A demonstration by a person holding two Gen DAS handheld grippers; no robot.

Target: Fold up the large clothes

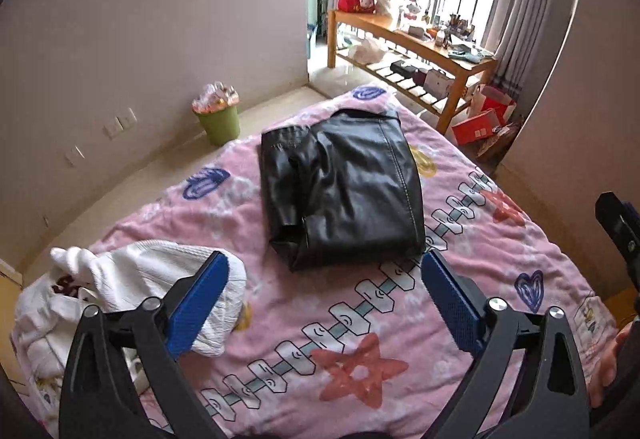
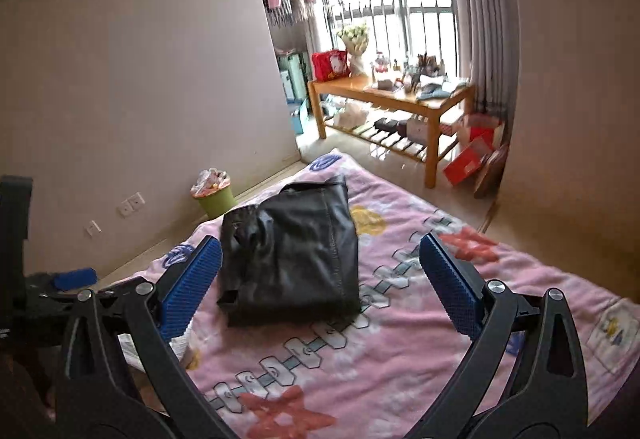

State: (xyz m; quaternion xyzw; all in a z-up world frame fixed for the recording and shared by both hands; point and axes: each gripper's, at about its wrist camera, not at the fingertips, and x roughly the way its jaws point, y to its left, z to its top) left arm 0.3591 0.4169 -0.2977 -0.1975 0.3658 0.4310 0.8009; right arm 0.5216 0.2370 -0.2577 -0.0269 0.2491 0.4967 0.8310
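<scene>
A black leather jacket (image 1: 340, 183) lies folded into a compact rectangle on the pink patterned blanket (image 1: 400, 319); it also shows in the right wrist view (image 2: 292, 255). My left gripper (image 1: 325, 271) is open and empty, held above the blanket just short of the jacket's near edge. My right gripper (image 2: 320, 255) is open and empty, raised above the bed, with the jacket seen between its blue pads. A crumpled white garment (image 1: 120, 279) lies at the bed's left edge, beside my left gripper's left finger (image 1: 200, 299).
A green bin (image 1: 219, 119) stands on the floor by the left wall. A wooden bench (image 1: 416, 47) loaded with items and red boxes (image 1: 480, 119) stands by the window beyond the bed. My right gripper shows at the left view's right edge (image 1: 620, 227).
</scene>
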